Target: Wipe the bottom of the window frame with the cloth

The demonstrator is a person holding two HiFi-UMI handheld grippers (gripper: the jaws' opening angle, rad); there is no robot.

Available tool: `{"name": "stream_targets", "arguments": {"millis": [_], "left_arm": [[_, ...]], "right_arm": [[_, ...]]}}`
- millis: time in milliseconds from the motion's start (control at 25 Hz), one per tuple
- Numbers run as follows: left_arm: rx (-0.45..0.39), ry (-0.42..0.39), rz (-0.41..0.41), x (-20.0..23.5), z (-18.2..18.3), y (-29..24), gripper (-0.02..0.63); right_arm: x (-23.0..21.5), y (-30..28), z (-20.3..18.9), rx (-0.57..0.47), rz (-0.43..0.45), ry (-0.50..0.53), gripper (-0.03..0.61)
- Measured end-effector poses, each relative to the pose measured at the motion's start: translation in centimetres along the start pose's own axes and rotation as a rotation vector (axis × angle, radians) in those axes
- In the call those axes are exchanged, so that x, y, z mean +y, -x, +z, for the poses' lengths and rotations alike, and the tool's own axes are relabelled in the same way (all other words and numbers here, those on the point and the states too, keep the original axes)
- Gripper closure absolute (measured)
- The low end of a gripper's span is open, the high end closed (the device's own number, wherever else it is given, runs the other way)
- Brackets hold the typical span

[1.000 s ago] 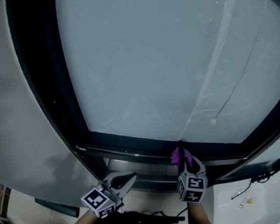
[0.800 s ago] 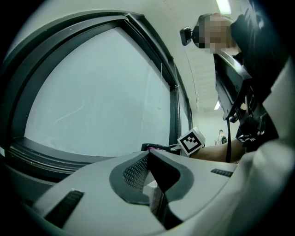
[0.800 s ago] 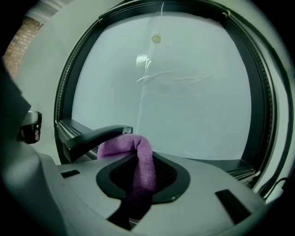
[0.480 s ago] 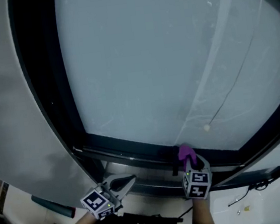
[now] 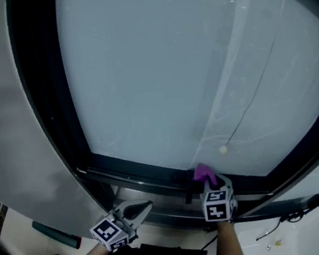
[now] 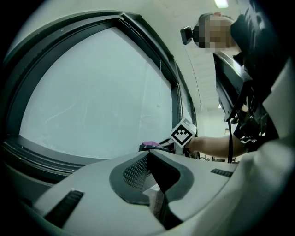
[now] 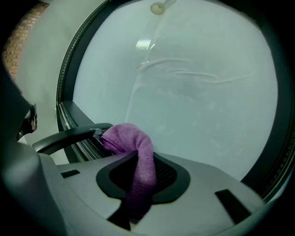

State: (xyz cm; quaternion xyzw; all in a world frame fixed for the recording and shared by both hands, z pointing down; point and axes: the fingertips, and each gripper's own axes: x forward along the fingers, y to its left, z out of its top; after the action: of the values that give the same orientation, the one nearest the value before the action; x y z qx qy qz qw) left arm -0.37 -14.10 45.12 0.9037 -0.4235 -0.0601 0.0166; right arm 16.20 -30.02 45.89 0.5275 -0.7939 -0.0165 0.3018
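The left gripper (image 5: 145, 206), its jaws closed on nothing, hovers just below the dark metal window frame (image 5: 132, 175). The right gripper (image 5: 210, 185) clamps a purple microfibre cloth (image 5: 204, 174), whose bunched end lies against the frame's bottom rail. The cloth's tail disappears between the jaws.

Left gripper (image 6: 148, 156): pale grey plastic jaws fill the near foreground; tips closed together, dark ribbed pads bowed apart behind them, nothing gripped between.
Window: a large pane of pale frosted glass (image 6: 92, 92) set in a dark metal window frame (image 6: 37, 154); its bottom rail runs along the left, beyond the jaws.
Cord: a thin pull cord (image 6: 160, 78) hangs in front of the glass, with a small bead at its end.
Right gripper (image 6: 159, 144): far beyond the jaw tips, low at the frame, its black-and-white marker cube uppermost.
Purple cloth (image 6: 150, 144): a small bunch at the right gripper's front, near the glass's lower edge.
Person: a bare forearm (image 6: 212, 145) reaches in from the right.
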Motion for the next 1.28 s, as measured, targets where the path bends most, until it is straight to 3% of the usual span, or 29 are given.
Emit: {"name": "stream_targets", "arguments": {"millis": [240,480,920,1280], "left_arm": [[-0.014,0.023,-0.016,-1.6,0.4,-2.4,0.611],[-0.028,0.015,-0.082,-2.3,0.5,-4.4,0.611],[-0.049,0.005,-0.257,-2.1,2.5,-8.5,0.611],[-0.062,0.016,-0.339,-2.4,3.0,-10.9,0.611]], "right_arm": [[-1.0,0.0,-1.3,0.034,0.016,0.053,0.492],[-1.9,0.3,-2.6,0.064,-0.002,0.055,0.492],[-4.9,0.7,-4.3,0.141,-0.089,0.030,0.492],[-7.6,1.3,-6.1,0.179,-0.168,-0.010,0.492]]}}
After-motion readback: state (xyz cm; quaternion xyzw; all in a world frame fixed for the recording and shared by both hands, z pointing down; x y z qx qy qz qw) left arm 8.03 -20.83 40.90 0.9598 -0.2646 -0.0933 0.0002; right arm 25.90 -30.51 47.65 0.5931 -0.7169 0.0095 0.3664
